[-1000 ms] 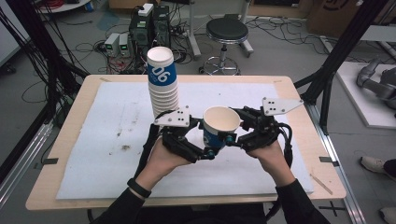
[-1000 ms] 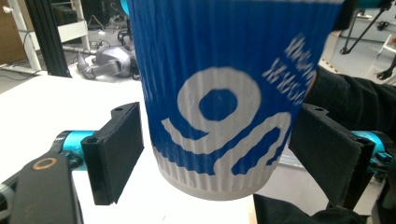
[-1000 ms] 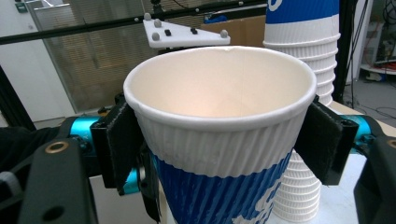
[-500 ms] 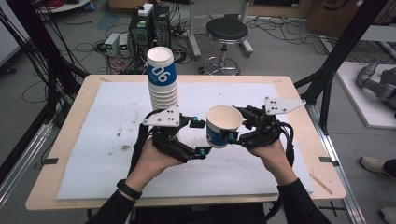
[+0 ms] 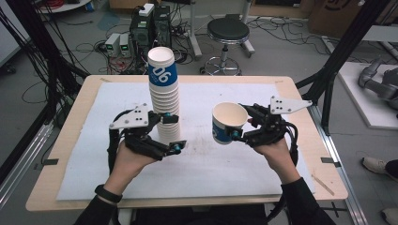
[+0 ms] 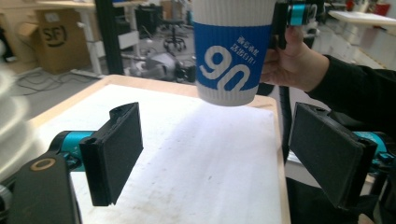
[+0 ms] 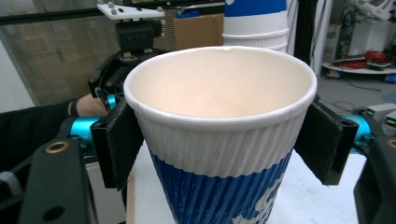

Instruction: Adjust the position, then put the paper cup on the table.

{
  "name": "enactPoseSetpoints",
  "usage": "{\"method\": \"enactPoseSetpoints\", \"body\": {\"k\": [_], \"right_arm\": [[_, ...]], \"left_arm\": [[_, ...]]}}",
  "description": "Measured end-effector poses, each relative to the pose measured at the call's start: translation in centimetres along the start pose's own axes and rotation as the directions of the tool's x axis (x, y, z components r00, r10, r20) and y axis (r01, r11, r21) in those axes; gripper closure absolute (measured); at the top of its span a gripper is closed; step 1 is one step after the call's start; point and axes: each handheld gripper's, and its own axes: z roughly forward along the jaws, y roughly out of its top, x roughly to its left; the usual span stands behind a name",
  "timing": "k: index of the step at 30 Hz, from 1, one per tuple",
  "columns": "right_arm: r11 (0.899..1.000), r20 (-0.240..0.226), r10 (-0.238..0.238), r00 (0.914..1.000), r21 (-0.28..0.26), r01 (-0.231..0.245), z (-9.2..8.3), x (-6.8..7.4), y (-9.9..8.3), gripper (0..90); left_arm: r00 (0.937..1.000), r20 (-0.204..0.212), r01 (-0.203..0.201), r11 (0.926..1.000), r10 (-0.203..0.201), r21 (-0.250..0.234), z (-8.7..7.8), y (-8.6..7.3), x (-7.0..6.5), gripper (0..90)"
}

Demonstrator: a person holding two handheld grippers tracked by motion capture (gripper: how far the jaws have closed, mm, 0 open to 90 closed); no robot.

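- Right gripper [image 5: 233, 135] pinches a single paper cup [image 5: 228, 123] by its ribbed sides, holding it upright in the air above the white mat [image 5: 234, 164].
- Left gripper [image 5: 176, 140] stands with its jaws spread and nothing between them, low beside the foot of the cup stack [image 5: 165, 93].
- That stack stands on the mat, well apart from the held cup.

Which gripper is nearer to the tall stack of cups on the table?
Left. The left gripper is right beside the base of the stack, jaws open and empty. The right gripper is off to the side, holding a single cup above the table.
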Motion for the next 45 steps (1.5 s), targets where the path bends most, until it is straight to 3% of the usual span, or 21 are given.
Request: {"method": "enactPoseSetpoints", "body": {"k": [10,17,20,31,45], "right_arm": [[1.0,0.062,0.0,0.998,-0.002,0.0,-1.3,-0.7,-0.8,23.6],[1.0,0.099,0.012,0.995,-0.004,-0.012,-1.9,-1.1,-1.5,23.6],[1.0,0.113,0.015,0.9935,-0.005,-0.014,-2.2,-1.3,-1.7,23.7],[0.999,0.165,0.021,0.9862,-0.028,-0.017,-3.7,-1.8,-2.2,23.7],[0.999,0.185,0.022,0.9826,-0.036,-0.016,-4.3,-1.9,-2.4,23.7]], "left_arm": [[0.9919,-0.123,0.029,0.9995,-0.031,-0.015,-4.2,-2.2,1.1,17.5],[0.9751,-0.219,0.032,0.9994,-0.034,-0.012,-6.7,-3.9,1.7,17.5],[0.9644,-0.261,0.039,0.9991,-0.043,-0.019,-7.5,-4.5,1.9,17.5],[0.9383,-0.338,0.064,0.9973,-0.072,-0.036,-9.2,-6.3,2.0,17.5],[0.9364,-0.344,0.057,0.9971,-0.071,-0.049,-8.9,-6.4,1.8,17.5]]}}
